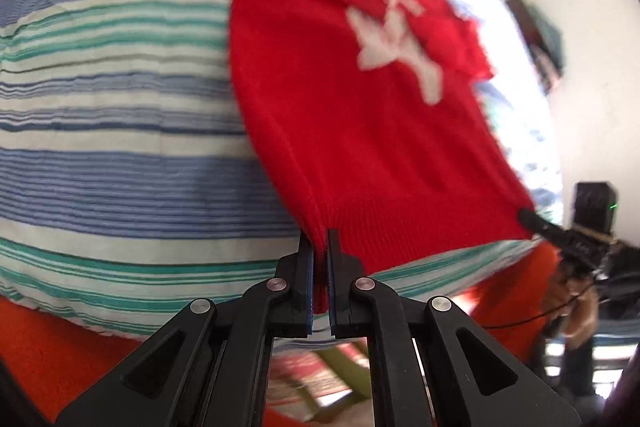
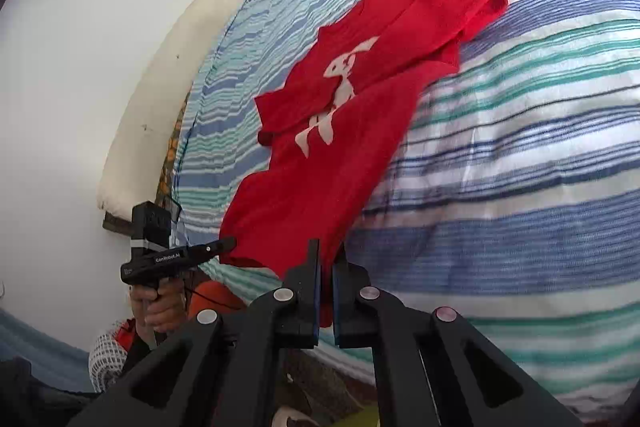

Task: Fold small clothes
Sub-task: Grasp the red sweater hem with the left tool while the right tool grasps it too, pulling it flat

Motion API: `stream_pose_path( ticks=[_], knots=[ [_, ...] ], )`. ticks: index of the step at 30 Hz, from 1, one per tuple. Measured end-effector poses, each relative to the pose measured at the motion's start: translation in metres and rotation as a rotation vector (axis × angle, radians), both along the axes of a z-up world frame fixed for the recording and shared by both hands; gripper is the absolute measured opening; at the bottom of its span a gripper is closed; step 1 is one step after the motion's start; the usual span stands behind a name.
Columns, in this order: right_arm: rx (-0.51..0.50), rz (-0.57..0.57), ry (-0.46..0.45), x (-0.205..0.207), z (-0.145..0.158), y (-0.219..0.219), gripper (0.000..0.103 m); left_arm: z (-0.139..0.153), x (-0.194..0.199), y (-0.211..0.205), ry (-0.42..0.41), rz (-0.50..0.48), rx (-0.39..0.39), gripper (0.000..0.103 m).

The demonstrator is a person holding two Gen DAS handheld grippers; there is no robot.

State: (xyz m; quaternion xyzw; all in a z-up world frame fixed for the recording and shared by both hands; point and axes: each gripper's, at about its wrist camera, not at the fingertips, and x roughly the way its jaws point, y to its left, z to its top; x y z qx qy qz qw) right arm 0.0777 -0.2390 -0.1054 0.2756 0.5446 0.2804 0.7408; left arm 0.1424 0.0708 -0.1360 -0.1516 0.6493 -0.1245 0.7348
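Note:
A small red knitted sweater (image 1: 340,107) with a white figure on its chest lies spread on a striped bedsheet (image 1: 100,87), its collar end away from me. My left gripper (image 1: 320,239) is shut on the sweater's left hem corner. My right gripper (image 2: 326,251) is shut on the right hem corner of the sweater (image 2: 320,167). Each gripper shows in the other's view: the right one (image 1: 536,219) at the hem's far corner, the left one (image 2: 224,245) likewise. One sleeve (image 2: 472,3) is bunched at the far end.
The bed's near edge runs just below both grippers. A cream pillow (image 2: 160,87) lies against the white wall (image 2: 60,67) at the bed's far side. Orange cloth (image 1: 60,355) shows below the bed edge.

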Motion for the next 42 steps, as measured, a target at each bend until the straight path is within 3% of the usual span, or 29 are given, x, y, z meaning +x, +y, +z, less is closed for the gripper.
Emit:
stream_pose_path(
  ticks=[3, 4, 6, 9, 11, 12, 13, 15, 18, 20, 23, 27, 42],
  knots=[
    [-0.152, 0.026, 0.06, -0.003, -0.04, 0.017, 0.005, -0.037, -0.004, -0.006, 0.057, 0.027, 0.072, 0.004],
    [-0.202, 0.022, 0.084, -0.004, -0.056, 0.021, 0.005, -0.036, -0.009, -0.003, 0.038, 0.044, 0.06, 0.004],
    [-0.192, -0.012, 0.083, -0.007, -0.069, 0.023, 0.005, -0.026, -0.017, -0.001, -0.012, 0.073, 0.023, 0.007],
    [-0.164, -0.069, 0.06, -0.011, -0.066, 0.021, 0.008, -0.025, -0.022, 0.005, -0.048, 0.129, -0.005, 0.023],
    [-0.138, -0.089, 0.064, -0.011, -0.068, 0.022, 0.019, -0.032, -0.021, 0.001, -0.027, 0.142, -0.041, 0.018],
    [-0.133, -0.084, 0.065, -0.012, -0.068, 0.021, 0.02, -0.036, -0.021, -0.001, -0.011, 0.139, -0.048, 0.003],
    [-0.133, -0.064, 0.063, -0.012, -0.066, 0.023, 0.019, -0.036, -0.023, -0.001, -0.012, 0.143, -0.036, 0.002],
    [-0.152, -0.016, 0.061, -0.011, -0.064, 0.027, 0.004, -0.026, -0.029, 0.001, -0.022, 0.146, 0.011, 0.001],
    [-0.24, -0.01, 0.026, -0.021, -0.044, 0.018, 0.004, -0.022, -0.04, 0.014, -0.038, 0.19, 0.081, 0.001],
    [-0.302, -0.037, 0.021, -0.029, -0.046, 0.008, 0.004, -0.034, -0.043, 0.019, -0.019, 0.225, 0.067, 0.001],
    [-0.282, -0.091, 0.067, -0.032, -0.069, -0.003, 0.003, -0.045, -0.044, 0.016, -0.027, 0.235, 0.105, 0.001],
    [-0.36, -0.062, 0.018, -0.031, -0.065, 0.007, 0.003, -0.04, -0.047, 0.009, -0.065, 0.189, 0.168, 0.001],
    [-0.375, -0.055, -0.028, -0.037, -0.065, 0.008, 0.003, -0.04, -0.047, 0.005, -0.083, 0.17, 0.196, 0.002]
  ],
)
